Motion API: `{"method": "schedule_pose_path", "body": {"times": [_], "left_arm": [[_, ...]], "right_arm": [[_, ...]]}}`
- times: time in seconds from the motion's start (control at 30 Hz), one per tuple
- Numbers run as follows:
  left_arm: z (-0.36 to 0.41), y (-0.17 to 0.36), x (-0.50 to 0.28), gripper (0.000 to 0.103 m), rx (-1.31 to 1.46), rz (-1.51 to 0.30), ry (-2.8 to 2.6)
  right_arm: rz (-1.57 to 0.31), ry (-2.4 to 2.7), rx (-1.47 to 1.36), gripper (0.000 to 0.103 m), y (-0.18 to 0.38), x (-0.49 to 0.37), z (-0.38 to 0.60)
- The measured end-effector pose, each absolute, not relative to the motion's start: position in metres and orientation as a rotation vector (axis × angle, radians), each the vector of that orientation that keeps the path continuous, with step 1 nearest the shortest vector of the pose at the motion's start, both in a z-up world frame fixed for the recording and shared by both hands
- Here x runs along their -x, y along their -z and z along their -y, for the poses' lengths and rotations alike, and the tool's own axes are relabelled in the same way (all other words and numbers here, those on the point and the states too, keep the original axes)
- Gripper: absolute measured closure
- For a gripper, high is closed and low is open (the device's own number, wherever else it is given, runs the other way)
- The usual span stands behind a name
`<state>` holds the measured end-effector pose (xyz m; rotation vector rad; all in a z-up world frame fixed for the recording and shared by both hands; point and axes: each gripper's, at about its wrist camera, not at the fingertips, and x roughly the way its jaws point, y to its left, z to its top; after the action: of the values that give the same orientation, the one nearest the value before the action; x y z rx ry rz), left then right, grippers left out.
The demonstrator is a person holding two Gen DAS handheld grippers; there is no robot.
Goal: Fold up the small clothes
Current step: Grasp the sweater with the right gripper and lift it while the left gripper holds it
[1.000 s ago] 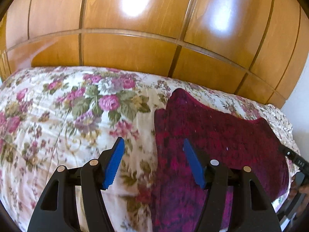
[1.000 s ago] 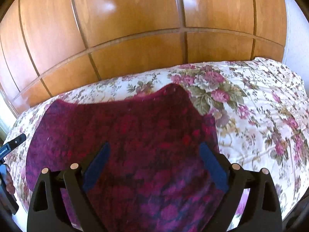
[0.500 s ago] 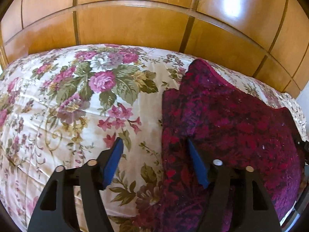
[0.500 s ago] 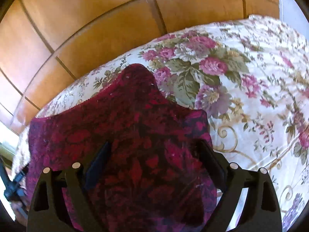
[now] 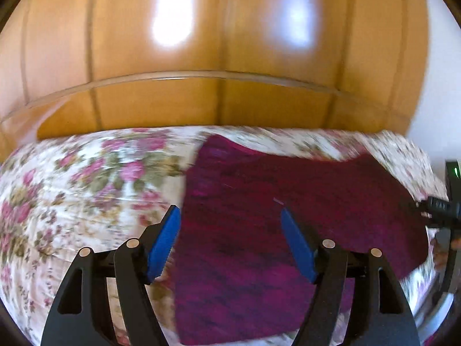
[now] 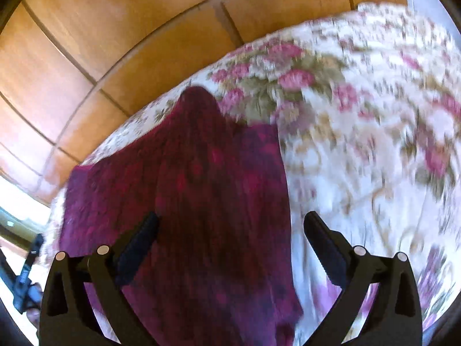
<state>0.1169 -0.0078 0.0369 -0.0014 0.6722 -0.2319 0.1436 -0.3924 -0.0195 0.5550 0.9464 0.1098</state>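
Both views have swung since half a second ago. Left gripper (image 5: pixel 230 242) and right gripper (image 6: pixel 230 248), jaws apart and empty, over the maroon garment (image 5: pixel 288 216) on the floral bedspread (image 5: pixel 86 187); its edge lies toward 3 o'clock in the right view. Blurred; probably repositioning for a grasp.

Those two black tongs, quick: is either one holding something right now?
Left tongs: open, holding nothing, above the dark red patterned knit garment.
Right tongs: open, holding nothing.

Garment (image 5: pixel 288 230) lay spread on the bed (image 5: pixel 86 190), cover toward 9 o'clock in left wrist view, toward 3 o'clock in right. Wooden panelling (image 5: pixel 201 57) stood behind at 12 o'clock.
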Motion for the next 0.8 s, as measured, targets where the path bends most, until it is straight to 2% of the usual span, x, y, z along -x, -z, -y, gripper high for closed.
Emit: {"method": "schedule_pose_path", "body": {"times": [0.17,0.6,0.7,0.77,0.8], "left_arm": [[0.055,-0.024,-0.112,0.031,-0.055,-0.726,0.302],[0.109,-0.002,-0.109,0.035,-0.141,-0.768,0.373],[0.111,0.0,-0.109,0.035,-0.141,-0.775,0.369],[0.111,0.002,-0.111,0.035,-0.136,-0.781,0.37],[0.111,0.003,-0.112,0.035,-0.132,-0.784,0.371]], "right_arm": [[-0.96,-0.22,-0.629,0.002,0.044,-0.115,0.392],[-0.878,-0.282,-0.66,0.002,0.048,-0.103,0.39],[-0.878,-0.28,-0.639,0.006,0.048,-0.105,0.388],[-0.883,-0.28,-0.632,0.011,0.049,-0.104,0.387],[-0.887,-0.285,-0.632,0.017,0.049,-0.103,0.388]]}}
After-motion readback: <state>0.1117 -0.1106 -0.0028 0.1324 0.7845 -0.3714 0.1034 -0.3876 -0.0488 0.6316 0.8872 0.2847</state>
